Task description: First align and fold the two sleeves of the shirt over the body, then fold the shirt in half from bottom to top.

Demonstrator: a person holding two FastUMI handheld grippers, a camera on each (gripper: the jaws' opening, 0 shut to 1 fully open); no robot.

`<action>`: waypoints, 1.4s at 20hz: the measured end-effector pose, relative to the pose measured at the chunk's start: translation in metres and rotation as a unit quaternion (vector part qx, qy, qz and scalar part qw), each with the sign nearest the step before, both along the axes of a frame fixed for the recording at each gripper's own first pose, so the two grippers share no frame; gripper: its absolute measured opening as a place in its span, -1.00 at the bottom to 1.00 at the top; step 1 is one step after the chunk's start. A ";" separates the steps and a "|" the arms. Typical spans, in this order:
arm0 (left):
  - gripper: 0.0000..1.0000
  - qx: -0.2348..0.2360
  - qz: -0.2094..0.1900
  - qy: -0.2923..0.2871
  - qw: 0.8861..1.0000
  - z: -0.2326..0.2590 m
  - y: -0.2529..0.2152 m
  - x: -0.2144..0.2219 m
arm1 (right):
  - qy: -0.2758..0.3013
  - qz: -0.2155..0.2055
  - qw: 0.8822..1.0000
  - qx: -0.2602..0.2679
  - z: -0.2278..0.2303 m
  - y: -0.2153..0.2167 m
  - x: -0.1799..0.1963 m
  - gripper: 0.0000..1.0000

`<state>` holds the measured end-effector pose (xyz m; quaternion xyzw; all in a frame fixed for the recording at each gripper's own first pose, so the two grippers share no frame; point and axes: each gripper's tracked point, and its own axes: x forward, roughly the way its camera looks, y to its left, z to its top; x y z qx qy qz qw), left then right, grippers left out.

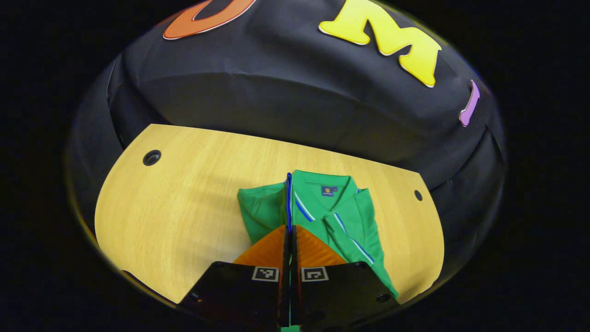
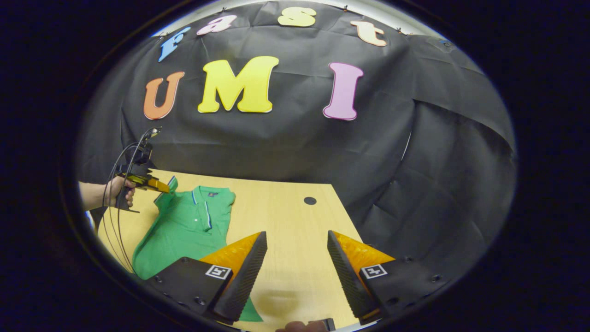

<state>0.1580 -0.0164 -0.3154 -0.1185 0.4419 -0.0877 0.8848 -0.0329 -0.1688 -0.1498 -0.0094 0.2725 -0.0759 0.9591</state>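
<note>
Shirt (image 2: 184, 230) lies along the worktop's (image 2: 295, 216) left edge, its sleeve (image 1: 288, 198) pinched between the left gripper's (image 1: 290, 230) closed fingers; carry it squarely over the body while the right gripper (image 2: 297, 258) waits, fingers apart.

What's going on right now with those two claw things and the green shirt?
Left gripper shut on the polo shirt's sleeve edge, lifting it. Right gripper open, holding nothing, over bare table. Nothing in the way.

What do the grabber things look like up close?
Each gripper has two wedge-shaped fingers on black blocks, and each block carries a small square black-and-white marker. The right gripper has ridged inner faces. The left gripper, seen farther off, trails thin black cables.
</note>
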 end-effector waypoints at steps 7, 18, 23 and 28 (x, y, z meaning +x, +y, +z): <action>0.87 0.027 -0.009 -0.031 0.999 0.025 0.007 -0.029 | -0.007 0.035 0.999 0.014 0.002 0.025 0.007 0.69; 0.93 0.050 0.051 -0.030 0.997 0.056 0.081 -0.181 | 0.053 0.173 0.983 0.016 -0.043 0.100 -0.007 0.88; 0.93 0.042 0.047 0.025 0.998 0.035 0.089 -0.274 | 0.115 0.223 0.967 0.046 -0.079 0.122 -0.047 0.89; 0.93 0.071 -0.009 0.089 0.993 0.009 0.092 -0.359 | 0.196 0.230 0.951 0.069 -0.120 0.121 -0.095 0.88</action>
